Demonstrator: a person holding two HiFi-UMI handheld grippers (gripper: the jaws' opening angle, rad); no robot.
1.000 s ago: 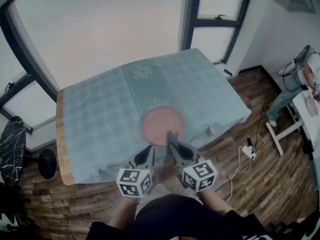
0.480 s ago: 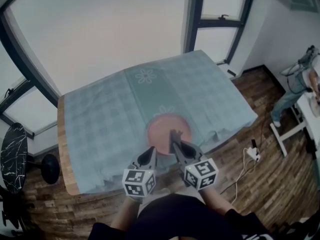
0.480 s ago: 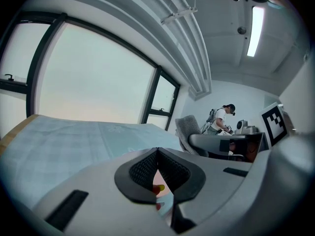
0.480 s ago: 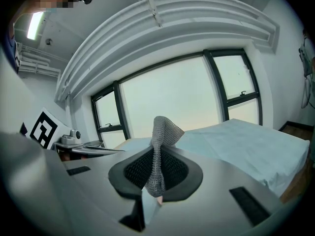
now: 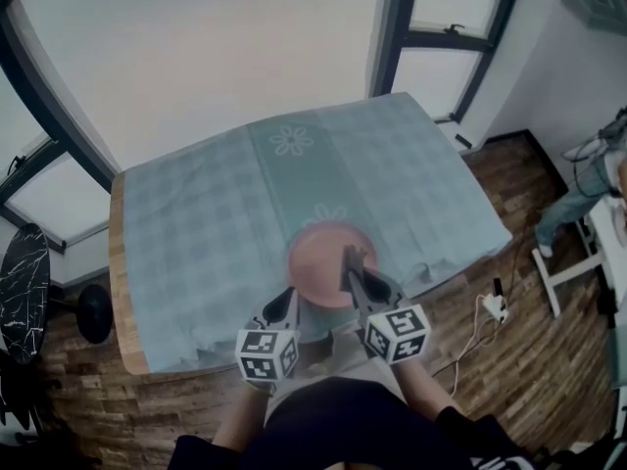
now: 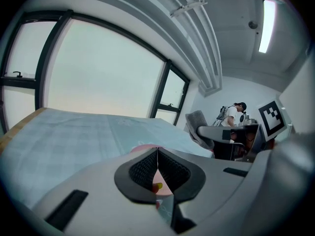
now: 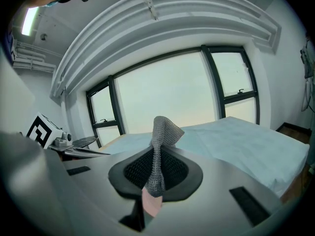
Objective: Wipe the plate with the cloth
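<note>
A round pink plate lies on the table's pale blue checked tablecloth, near the front edge. My right gripper reaches over the plate's near right part, shut on a grey mesh cloth that sticks up from its jaws. The plate shows pink beneath that gripper. My left gripper is shut and holds nothing, its tips just short of the plate's near left rim. In the left gripper view the shut gripper points at the plate.
Large windows stand behind the table. A black marbled stool is at the left. On the wooden floor at the right lie a power strip and cable. A person stands by a white table at the far right edge.
Both grippers have moved forward and down toward the plate. The right one, still shut on the cloth, now reaches further over the plate.
</note>
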